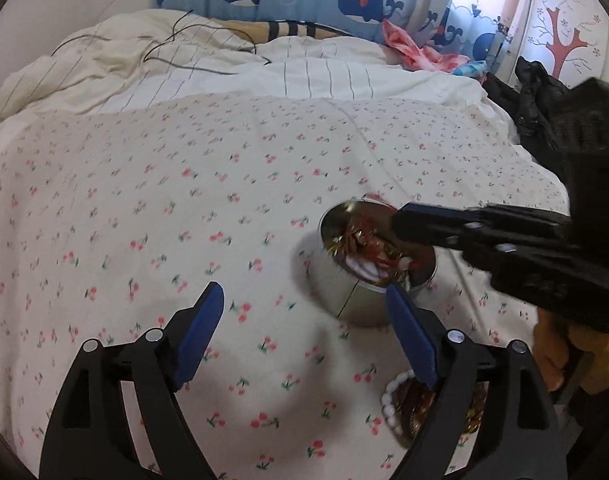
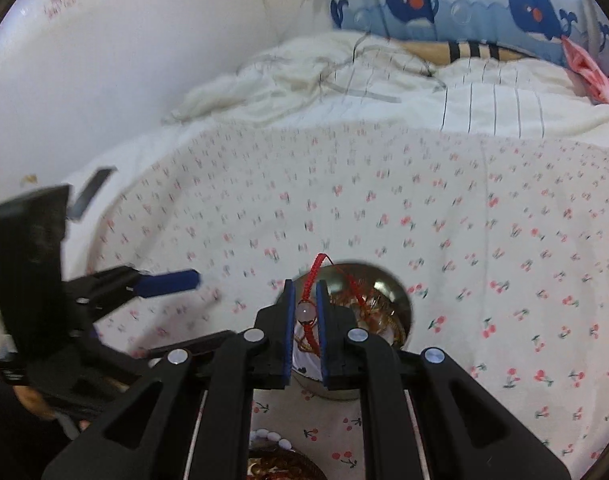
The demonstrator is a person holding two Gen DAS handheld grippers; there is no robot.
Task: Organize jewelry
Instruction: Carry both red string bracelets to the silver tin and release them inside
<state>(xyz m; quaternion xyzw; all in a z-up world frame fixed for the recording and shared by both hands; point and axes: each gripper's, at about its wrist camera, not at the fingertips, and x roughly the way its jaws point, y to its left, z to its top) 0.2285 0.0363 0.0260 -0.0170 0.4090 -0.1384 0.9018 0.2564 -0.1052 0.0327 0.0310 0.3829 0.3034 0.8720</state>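
Nearest, at the bottom edge, a heap of white-bead and brown-bead bracelets lies on the cherry-print bed sheet, just beside the left gripper, whose blue-padded fingers stand wide apart and hold nothing. A little farther, the right gripper has its fingers clamped on a thin red braided cord bracelet with a pale round bead, held right over the open shiny round metal tin already part-filled with jewelry. The cord looks light, limp and prone to snag; the bead is probably the firmest hold. Beyond lies a rumpled striped white duvet
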